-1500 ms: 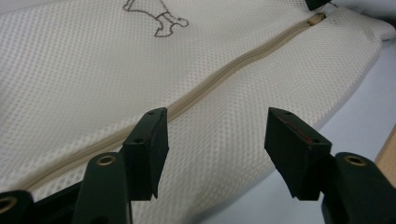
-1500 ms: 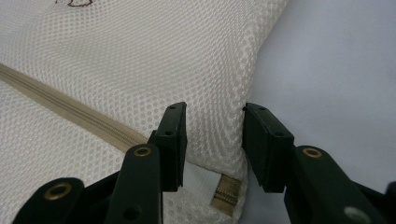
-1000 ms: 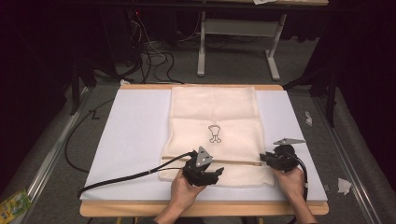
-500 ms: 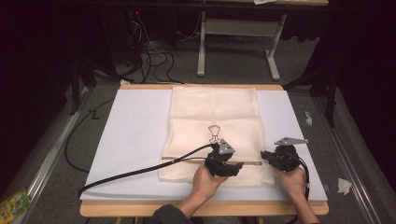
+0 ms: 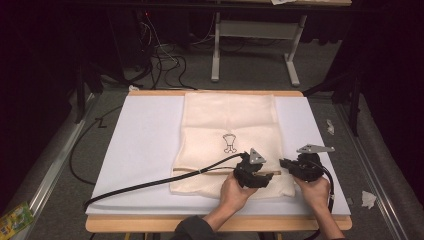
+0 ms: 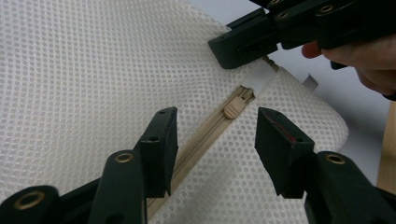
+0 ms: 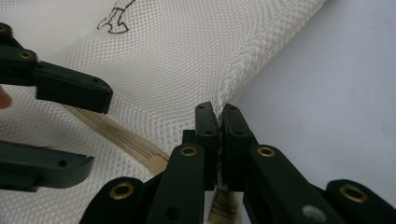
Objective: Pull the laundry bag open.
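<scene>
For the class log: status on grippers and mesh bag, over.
Right gripper shut on mesh bag edge. Left gripper open astride zipper pull, closing. Nothing in the way.

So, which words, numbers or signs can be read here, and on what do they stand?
No words or numbers can be read.
Mesh bag: one small dark outline drawing, a sign and not letters.
Green packet on the floor, lower left: its print is too small and blurred to read.
</scene>
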Demonstrator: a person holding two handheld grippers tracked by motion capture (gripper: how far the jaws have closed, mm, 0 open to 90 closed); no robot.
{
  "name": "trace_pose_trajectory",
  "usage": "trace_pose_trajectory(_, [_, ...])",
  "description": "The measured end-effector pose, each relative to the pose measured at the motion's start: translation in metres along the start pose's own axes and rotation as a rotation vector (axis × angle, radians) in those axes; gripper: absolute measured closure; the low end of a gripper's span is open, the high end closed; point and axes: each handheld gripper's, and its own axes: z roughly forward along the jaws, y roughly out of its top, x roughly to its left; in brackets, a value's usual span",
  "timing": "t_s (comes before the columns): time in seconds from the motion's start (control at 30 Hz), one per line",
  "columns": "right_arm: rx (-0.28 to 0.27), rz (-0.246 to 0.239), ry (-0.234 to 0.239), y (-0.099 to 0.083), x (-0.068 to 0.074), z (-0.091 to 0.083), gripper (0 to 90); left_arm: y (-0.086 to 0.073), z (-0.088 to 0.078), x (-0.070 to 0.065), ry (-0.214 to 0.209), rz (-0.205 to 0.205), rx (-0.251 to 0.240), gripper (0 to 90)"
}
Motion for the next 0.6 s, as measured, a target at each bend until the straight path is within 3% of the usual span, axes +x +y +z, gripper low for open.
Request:
trace_pose_trajectory(0.13, [-0.008,0.008,0.009,0.0,0.0,-0.001,88.3,-0.002,0.01,-0.007,0.012,0.04,0.018,50.9])
trace_pose_trajectory(0.23, [-0.007,0.004,0.01,0.0,0.001,-0.003,88.3,-0.001,0.016,-0.005,-0.009,0.004,0.008,51.3])
trace_pose_trajectory(0.6, [-0.021,0.005,0.027,0.004,0.004,-0.001,88.4,-0.001,0.025,-0.011,-0.023,0.023,0.018,58.1])
